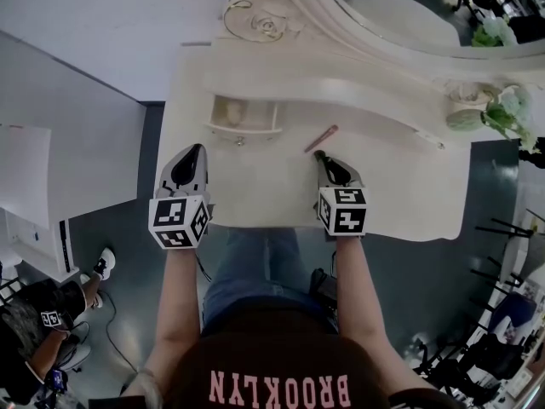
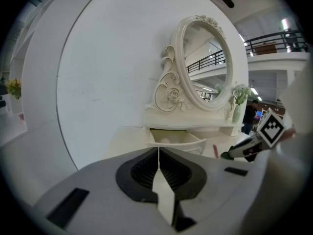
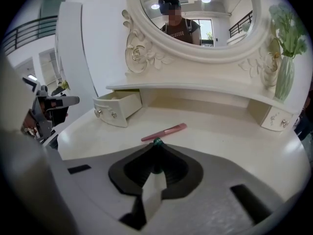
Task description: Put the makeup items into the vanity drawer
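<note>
Two grippers, both over the front edge of the table (image 1: 400, 194).

Your left gripper (image 1: 196, 152) (image 2: 158, 153): jaws pressed together along their whole length, nothing between them. It sits over the table's front left, pointing toward the open drawer (image 1: 244, 129) (image 2: 178, 140).

Your right gripper (image 1: 322, 155) (image 3: 156, 148): jaws closed on one thin dark green-tipped stick (image 3: 157, 142). Only its green end shows past the jaw tips, and that end is low over the table top. The left gripper view shows the same green end (image 2: 223, 155) poking out of the right gripper.

Makeup items in sight, two:
- the green-tipped stick, held as noted;
- one pink stick (image 1: 321, 138) (image 3: 165, 131), lying flat and loose on the table just beyond your right gripper's tip, to the right of the open drawer and apart from it.

Drawers, two: one pulled out under the shelf at the left, with a pale shape inside that is too indistinct to name; one shut drawer (image 3: 275, 120) under the shelf at the right.

Also on the table: one oval mirror (image 3: 195, 13) at the back and one vase (image 3: 285, 77) of pale flowers on the shelf at the right.
</note>
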A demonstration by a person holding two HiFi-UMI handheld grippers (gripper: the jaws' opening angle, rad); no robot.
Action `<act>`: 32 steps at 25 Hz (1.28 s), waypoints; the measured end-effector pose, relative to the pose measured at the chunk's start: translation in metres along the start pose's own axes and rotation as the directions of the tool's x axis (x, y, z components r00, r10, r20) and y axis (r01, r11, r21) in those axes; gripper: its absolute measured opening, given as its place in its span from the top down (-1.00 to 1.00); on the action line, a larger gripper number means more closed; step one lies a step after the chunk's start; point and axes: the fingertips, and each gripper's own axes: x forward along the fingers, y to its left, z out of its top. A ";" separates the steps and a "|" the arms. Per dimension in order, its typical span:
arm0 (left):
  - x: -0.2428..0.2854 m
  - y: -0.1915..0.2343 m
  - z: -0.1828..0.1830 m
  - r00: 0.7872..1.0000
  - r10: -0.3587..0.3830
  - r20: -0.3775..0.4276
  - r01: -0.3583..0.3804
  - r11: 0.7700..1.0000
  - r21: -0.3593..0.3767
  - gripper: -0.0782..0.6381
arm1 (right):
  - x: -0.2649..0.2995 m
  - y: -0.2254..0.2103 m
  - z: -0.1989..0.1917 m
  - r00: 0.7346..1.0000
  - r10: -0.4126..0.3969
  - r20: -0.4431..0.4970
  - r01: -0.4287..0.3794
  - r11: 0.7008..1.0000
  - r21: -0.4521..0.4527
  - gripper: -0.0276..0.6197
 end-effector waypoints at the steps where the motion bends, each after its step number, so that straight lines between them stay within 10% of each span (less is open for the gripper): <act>1: 0.000 0.000 0.004 1.000 0.001 0.008 -0.001 1.000 0.001 0.76 | -0.001 -0.001 0.004 1.000 -0.003 0.007 0.003 1.000 -0.001 0.84; 32: -0.062 0.057 0.114 0.948 0.144 0.284 -0.145 0.989 -0.019 0.76 | -0.033 0.041 0.155 0.959 0.075 0.274 -0.044 0.992 -0.116 0.84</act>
